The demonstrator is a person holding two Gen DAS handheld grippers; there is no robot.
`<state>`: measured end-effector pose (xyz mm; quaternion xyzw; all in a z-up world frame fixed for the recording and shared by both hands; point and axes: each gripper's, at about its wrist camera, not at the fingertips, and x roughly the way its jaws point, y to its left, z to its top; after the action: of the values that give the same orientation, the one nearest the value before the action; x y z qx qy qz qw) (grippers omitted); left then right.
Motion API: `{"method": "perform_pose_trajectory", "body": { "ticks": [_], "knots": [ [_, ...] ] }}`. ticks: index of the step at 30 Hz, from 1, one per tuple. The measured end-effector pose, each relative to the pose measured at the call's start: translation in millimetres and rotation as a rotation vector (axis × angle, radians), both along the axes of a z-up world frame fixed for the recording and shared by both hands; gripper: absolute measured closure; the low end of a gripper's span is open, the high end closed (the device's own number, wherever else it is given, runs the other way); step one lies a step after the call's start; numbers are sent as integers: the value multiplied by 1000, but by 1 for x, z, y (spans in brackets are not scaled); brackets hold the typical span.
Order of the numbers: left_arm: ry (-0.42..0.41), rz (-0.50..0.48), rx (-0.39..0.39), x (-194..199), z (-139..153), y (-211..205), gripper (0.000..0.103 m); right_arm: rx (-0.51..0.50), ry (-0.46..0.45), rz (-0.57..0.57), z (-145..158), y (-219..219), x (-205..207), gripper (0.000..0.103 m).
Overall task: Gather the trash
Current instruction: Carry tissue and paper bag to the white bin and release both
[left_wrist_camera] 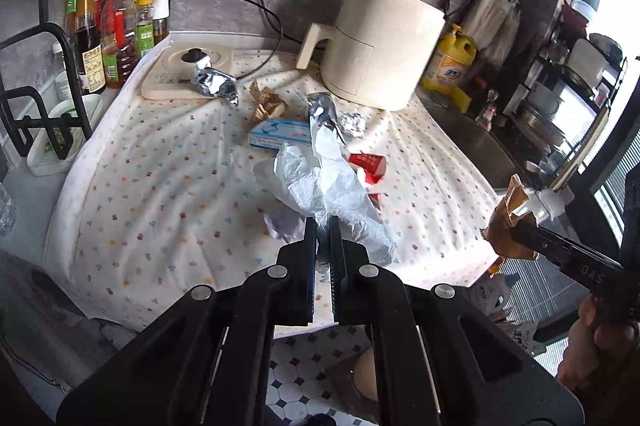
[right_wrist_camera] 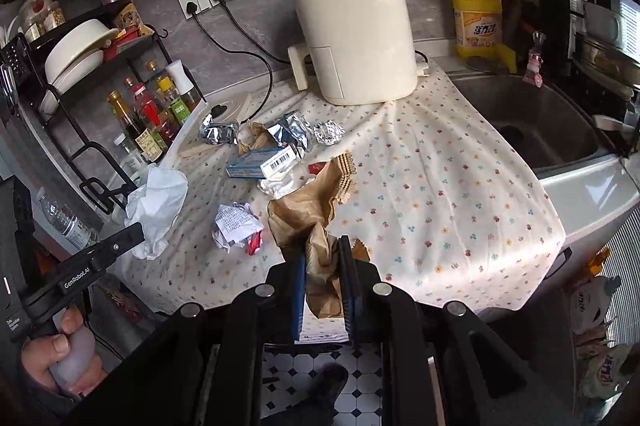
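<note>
- Already both tongs carry a piece: the left tongs [left_wrist_camera: 323,226] are pinched fully together on a crumpled white tissue [left_wrist_camera: 320,182], and the right tongs [right_wrist_camera: 325,246] are clamped, nearly closed, on a crushed brown paper bag [right_wrist_camera: 310,214].
- Both pieces look light and limp, so they should hang and sway rather than hold shape; a grip on a thick bunched fold seems safer than one on a loose corner, which could tear or slip out.
- Just beyond the bag, a balled printed receipt [right_wrist_camera: 234,224] lies on the flowered cloth [right_wrist_camera: 440,186] covering the surface; it looks springy and easy to pinch anywhere across its bulk.
- Further in sits a blue and white carton [right_wrist_camera: 262,162], stiffer, probably best taken across its narrow side, with a red packet [left_wrist_camera: 368,164] close by.
- Behind it lie silver foil wrappers [right_wrist_camera: 294,134] and a foil ball [right_wrist_camera: 329,132]; foil is likely slick and crushes, so a firm squeeze on the middle suits it.
- The cloth is soft and rumpled, so low tongs could snag it and drag the litter.
- Open room lies on the bare cloth toward the steel sink [right_wrist_camera: 532,122]; the cream air fryer [right_wrist_camera: 360,38] and its cord crowd the back, and the sauce bottles [right_wrist_camera: 156,114] with the black rack hem in the left edge.
</note>
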<state>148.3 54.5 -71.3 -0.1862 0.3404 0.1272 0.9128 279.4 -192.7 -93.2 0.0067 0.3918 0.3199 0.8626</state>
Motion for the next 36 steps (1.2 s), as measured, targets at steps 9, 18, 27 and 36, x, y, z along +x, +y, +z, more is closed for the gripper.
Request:
{"method": "perform_pose_trajectory", "body": {
  "ticks": [9, 18, 27, 36],
  "knots": [
    [78, -216, -56, 13, -44, -94, 96, -42, 66, -161, -42, -100, -27, 87],
    [211, -485, -108, 42, -109, -198, 96, -129, 131, -362, -76, -191, -59, 87],
    [317, -626, -125, 52, -156, -264, 96, -159, 146, -461, -85, -232, -80, 87],
    [335, -649, -98, 63, -160, -278, 64, -161, 163, -484, -94, -244, -87, 87]
  ]
}}
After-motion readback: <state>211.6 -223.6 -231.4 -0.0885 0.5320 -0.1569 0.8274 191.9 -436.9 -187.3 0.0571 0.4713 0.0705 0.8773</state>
